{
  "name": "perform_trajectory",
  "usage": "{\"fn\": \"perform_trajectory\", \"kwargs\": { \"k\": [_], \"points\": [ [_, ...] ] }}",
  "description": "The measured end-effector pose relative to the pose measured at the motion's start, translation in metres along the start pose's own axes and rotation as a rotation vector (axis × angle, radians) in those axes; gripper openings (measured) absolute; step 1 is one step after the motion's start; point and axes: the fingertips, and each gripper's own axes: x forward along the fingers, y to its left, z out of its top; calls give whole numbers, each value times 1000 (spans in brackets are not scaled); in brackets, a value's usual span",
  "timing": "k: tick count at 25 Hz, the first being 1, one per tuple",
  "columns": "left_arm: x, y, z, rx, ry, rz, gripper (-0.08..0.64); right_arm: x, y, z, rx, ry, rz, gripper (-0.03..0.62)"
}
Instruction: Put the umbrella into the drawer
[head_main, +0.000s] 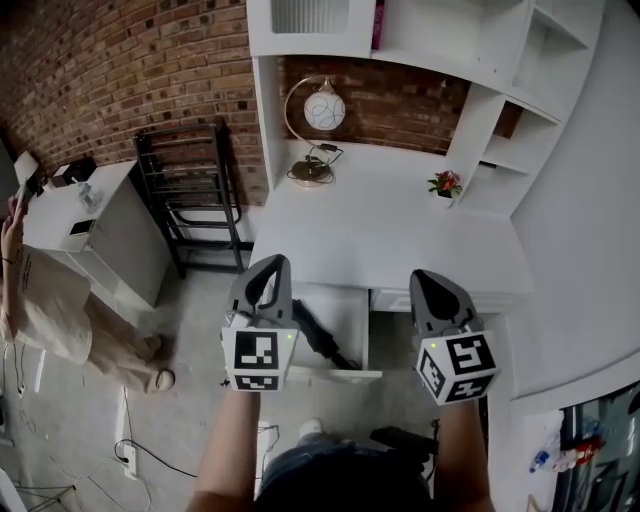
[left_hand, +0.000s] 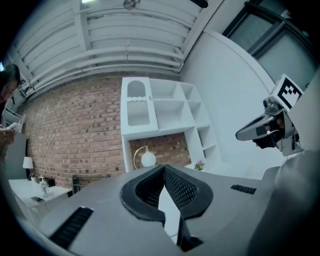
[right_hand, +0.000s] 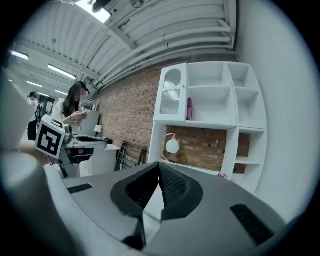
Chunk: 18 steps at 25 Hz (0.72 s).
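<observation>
A black folded umbrella lies inside the open white drawer under the desk's front edge. Both grippers are held up level over the drawer, apart from the umbrella. My left gripper is above the drawer's left side. In the left gripper view its jaws meet at the tips with nothing between them. My right gripper is to the right of the drawer. In the right gripper view its jaws are likewise shut and empty.
The white desk carries a round lamp and a small potted plant, with white shelves above. A black rack leans on the brick wall. A white cabinet and a person are at the left.
</observation>
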Motion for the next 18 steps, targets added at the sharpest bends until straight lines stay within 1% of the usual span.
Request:
{"fn": "perform_trajectory", "kwargs": {
  "k": [5, 8, 13, 18],
  "points": [
    [-10, 11, 32, 19, -69, 29, 3, -12, -2, 38, -50, -105, -32, 2],
    [-15, 17, 48, 27, -105, 46, 3, -19, -1, 55, -82, -148, -30, 2],
    [-18, 21, 66, 48, -148, 63, 3, -25, -3, 67, -110, -175, -48, 2],
    [-21, 19, 75, 58, -168, 67, 3, -31, -6, 71, -119, -183, -63, 2]
  ]
}}
